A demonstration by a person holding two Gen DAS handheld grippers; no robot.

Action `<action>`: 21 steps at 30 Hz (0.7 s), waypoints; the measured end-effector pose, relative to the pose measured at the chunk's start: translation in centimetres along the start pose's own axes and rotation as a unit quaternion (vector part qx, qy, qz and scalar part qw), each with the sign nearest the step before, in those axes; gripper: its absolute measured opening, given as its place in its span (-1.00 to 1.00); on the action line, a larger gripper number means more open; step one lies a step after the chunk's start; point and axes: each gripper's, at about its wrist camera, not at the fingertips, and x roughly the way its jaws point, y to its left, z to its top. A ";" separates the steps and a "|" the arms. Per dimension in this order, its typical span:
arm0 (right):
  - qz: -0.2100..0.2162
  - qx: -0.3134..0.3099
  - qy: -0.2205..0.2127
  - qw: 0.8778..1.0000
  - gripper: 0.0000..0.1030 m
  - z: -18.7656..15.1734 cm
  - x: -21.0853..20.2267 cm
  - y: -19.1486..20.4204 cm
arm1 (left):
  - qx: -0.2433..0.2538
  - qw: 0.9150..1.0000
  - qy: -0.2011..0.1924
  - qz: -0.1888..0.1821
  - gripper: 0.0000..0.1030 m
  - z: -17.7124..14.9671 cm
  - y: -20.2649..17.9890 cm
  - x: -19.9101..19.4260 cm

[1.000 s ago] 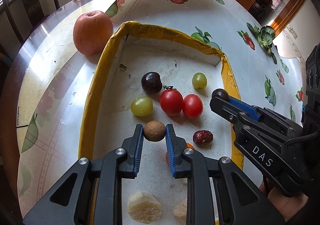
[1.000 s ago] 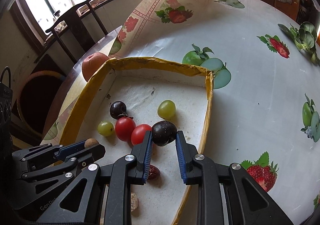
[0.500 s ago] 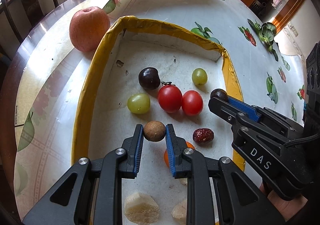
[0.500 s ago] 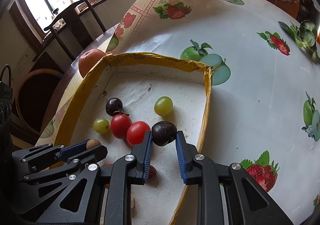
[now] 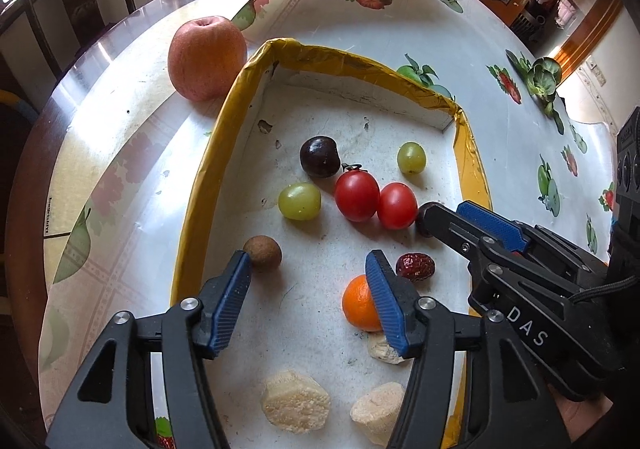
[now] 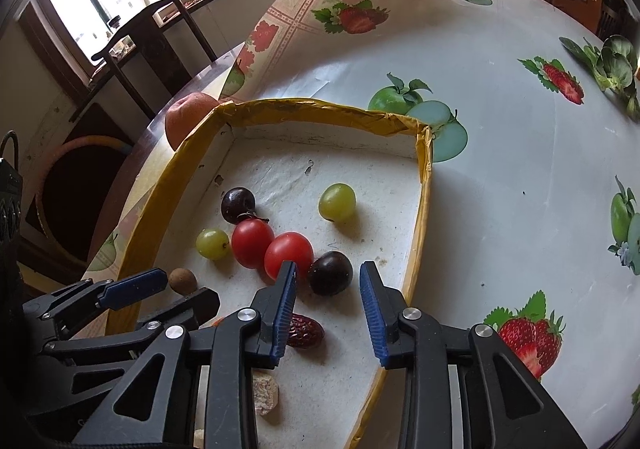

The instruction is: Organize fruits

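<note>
Left wrist: my left tool [image 5: 308,265] opening, brown longan [image 5: 262,253] free at its 10 o'clock in tray [image 5: 200,185] | right tool [image 6: 328,275] opening, dark plum [image 6: 330,273] loose between pads.

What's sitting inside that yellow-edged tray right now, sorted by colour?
In the tray:
Green grapes: 2
Red tomatoes: 2
Dark plums: 2
Brown longan: 1
Red date: 1
Orange fruit: 1
Pale chunks: 3
Total: 12
</note>
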 end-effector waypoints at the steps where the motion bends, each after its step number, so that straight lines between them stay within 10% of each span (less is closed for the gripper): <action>1: -0.001 -0.001 -0.001 1.000 -0.30 -0.1 -0.1 0.1 | 0.001 1.000 -0.001 0.001 0.13 -0.1 0.0 -0.1; 14: 0.015 -0.023 -0.021 0.999 -0.28 -1.4 -3.2 0.2 | 0.013 1.000 -0.019 0.012 0.13 -3.2 0.1 -2.8; 21: 0.056 -0.060 -0.031 0.996 0.31 -2.8 -5.2 0.9 | 0.034 0.999 -0.020 0.030 0.13 -5.6 -0.6 -4.5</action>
